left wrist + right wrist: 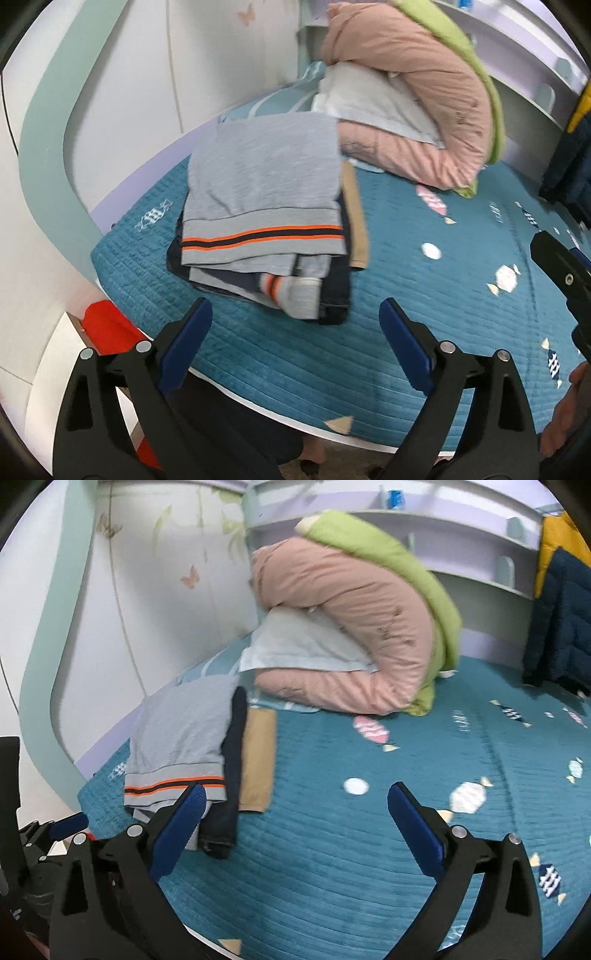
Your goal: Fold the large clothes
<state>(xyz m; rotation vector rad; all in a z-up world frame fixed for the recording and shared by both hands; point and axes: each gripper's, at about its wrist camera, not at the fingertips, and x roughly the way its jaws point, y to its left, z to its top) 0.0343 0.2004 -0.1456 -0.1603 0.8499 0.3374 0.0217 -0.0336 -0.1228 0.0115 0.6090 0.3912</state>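
Already the grey sweater (264, 192) tops a folded stack (221, 760) near the bed's (424, 295) left edge, beside the pink duvet (354, 627). Both the left gripper (295, 341) and right gripper (297, 825) hover with jaws spread wide, holding nothing. A careless nudge could topple the stack, whose striped cuff (291, 291) juts loose. Lower garments are mostly hidden, and the dark jacket (561, 620) is cut off.
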